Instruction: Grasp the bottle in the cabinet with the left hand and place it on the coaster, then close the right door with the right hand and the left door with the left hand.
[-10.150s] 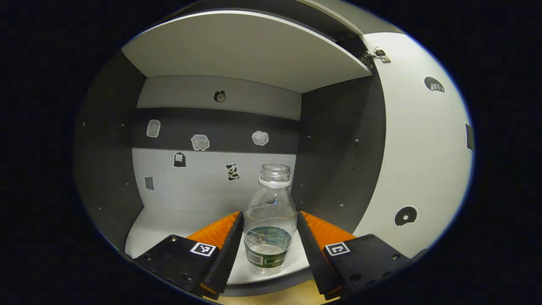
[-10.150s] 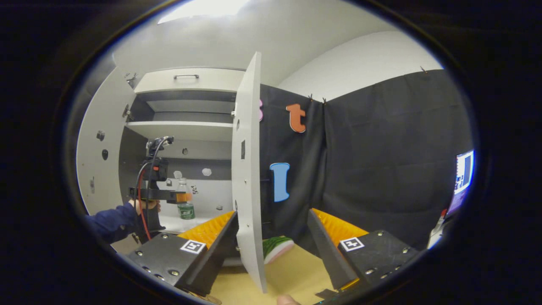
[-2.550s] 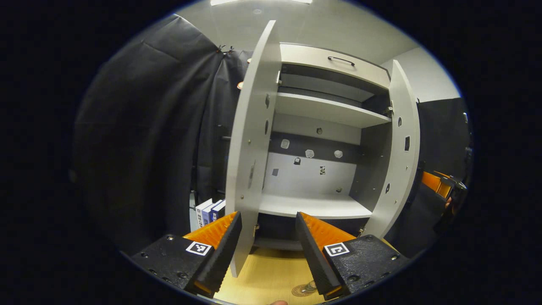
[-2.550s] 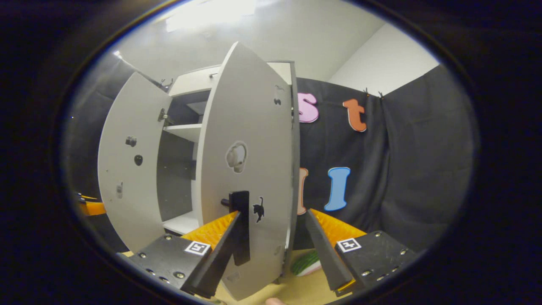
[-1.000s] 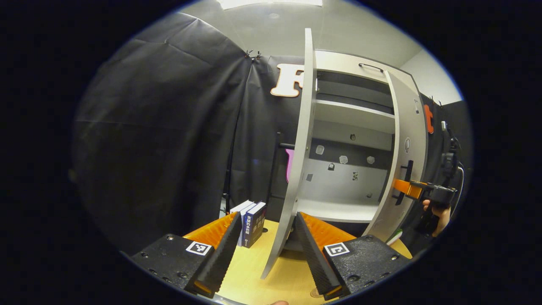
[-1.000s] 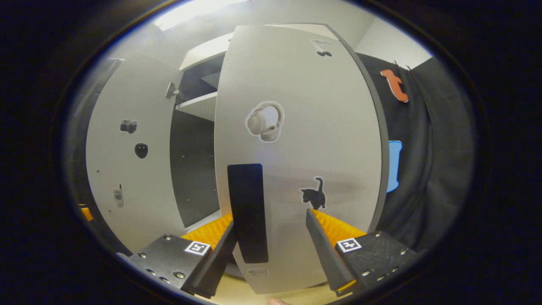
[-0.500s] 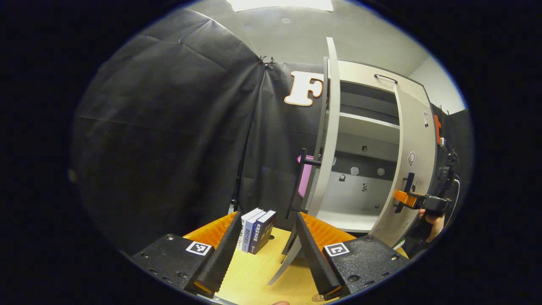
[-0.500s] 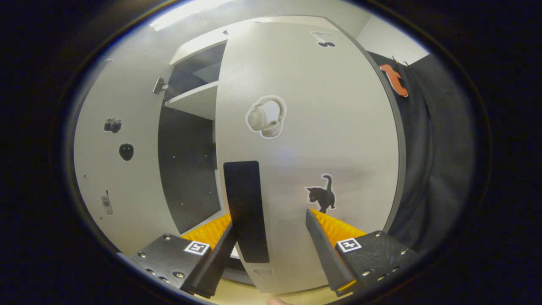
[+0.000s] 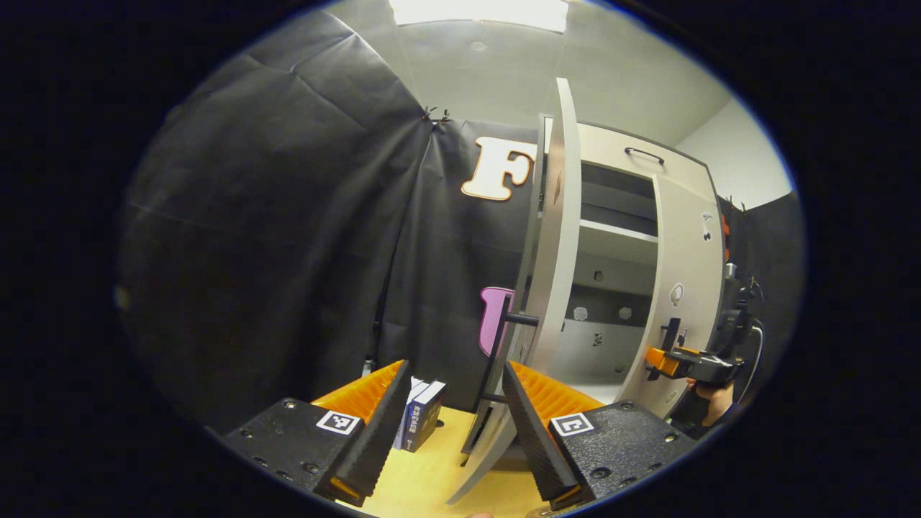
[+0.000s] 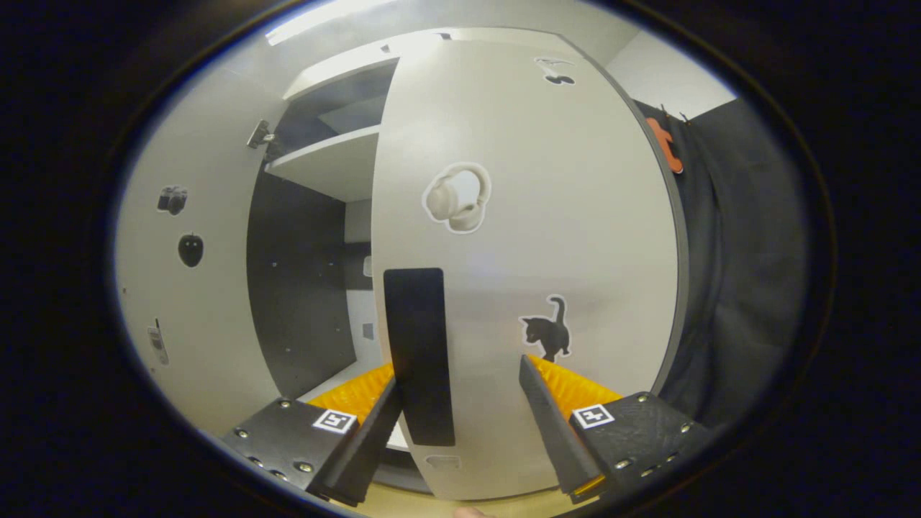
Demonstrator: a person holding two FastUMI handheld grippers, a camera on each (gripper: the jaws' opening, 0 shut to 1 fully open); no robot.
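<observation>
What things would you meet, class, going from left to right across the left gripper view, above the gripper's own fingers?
Books → left door's black handle → left door → cabinet shelf → right door → right gripper → hand holding it.

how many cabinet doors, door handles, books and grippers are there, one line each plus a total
cabinet doors: 2, the left door and the right door
door handles: 2, one on the left door, one on the right
books: 2
grippers: 2, left gripper, right gripper
total: 8
</observation>
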